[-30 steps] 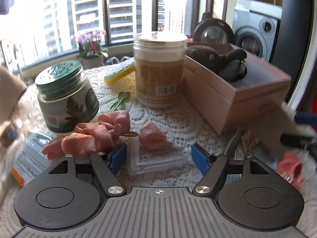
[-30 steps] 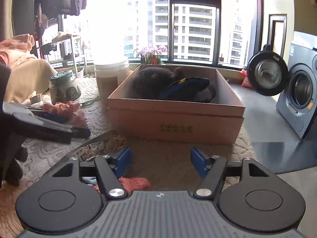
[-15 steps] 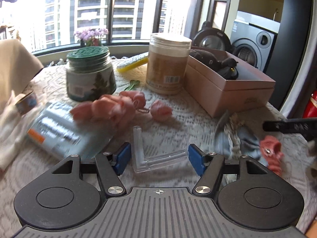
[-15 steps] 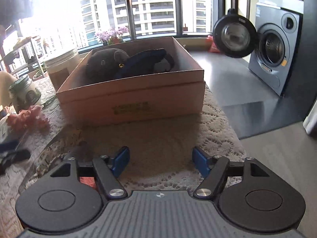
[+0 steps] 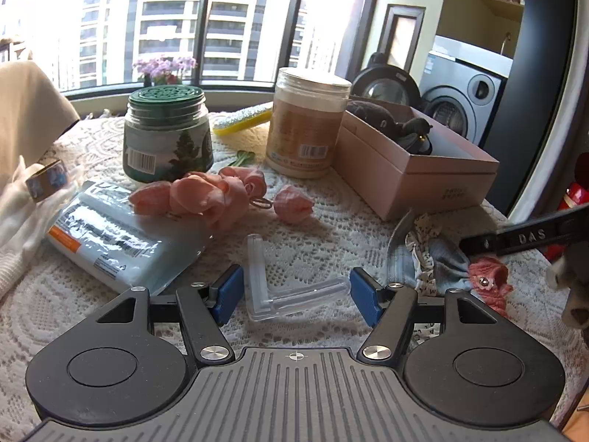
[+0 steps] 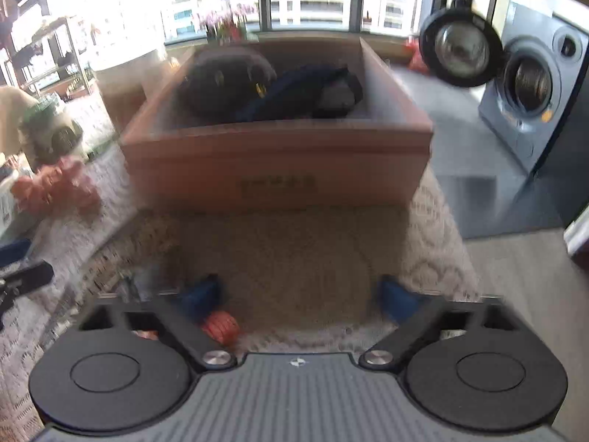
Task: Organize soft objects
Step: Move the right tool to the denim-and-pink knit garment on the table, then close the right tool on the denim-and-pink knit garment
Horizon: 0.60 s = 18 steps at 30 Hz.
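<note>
Lying just right of released left tongs (image 5: 296, 294): pink knit thing (image 5: 489, 280); right tongs (image 6: 300, 296) released too.

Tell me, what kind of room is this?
Probably a flat high up in a city: a washing machine stands by the wall, tall apartment blocks fill the window, and a lace tablecloth covers a table of household things.

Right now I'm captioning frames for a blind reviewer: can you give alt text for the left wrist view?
The left gripper hovers open over a lace-covered table, a clear L-shaped plastic piece lying between its jaws. Beyond lie pink fabric flowers, a green-lidded jar, a tan jar and a pink box holding a dark plush toy.
</note>
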{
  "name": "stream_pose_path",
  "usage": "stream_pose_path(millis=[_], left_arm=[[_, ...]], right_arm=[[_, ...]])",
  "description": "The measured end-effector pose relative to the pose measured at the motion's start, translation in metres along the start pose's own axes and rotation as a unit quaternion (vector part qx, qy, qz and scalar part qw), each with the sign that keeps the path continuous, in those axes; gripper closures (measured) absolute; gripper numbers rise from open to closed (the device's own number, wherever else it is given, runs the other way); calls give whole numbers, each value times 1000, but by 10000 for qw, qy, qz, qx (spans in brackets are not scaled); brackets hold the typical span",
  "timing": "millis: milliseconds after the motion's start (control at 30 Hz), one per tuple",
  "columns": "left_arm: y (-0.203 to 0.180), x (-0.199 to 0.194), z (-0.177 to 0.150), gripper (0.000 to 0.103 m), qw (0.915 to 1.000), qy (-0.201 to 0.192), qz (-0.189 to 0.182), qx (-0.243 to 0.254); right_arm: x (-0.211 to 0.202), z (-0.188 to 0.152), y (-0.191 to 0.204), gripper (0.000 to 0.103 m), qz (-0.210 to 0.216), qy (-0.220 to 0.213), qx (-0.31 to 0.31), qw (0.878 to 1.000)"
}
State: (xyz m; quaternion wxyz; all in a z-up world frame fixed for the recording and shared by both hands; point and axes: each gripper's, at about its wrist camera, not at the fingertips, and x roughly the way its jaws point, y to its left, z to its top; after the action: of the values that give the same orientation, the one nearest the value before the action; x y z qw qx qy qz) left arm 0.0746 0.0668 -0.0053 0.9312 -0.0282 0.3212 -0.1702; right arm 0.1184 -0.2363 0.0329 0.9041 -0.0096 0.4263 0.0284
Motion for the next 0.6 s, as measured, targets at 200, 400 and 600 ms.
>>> stream_pose_path(millis=[200,400,600], left_arm=[[0,0,0,34,10000,0,1,-1],[0,0,0,34,10000,3,6,8],[0,0,0,34,10000,4,6,6]], right_arm=[[1,5,26,58,-315,-152,-914,9952],[-17,-10,28,60,53,-26,-1132,9936],[-39,-35,33,60,561,135,-1221,9908]])
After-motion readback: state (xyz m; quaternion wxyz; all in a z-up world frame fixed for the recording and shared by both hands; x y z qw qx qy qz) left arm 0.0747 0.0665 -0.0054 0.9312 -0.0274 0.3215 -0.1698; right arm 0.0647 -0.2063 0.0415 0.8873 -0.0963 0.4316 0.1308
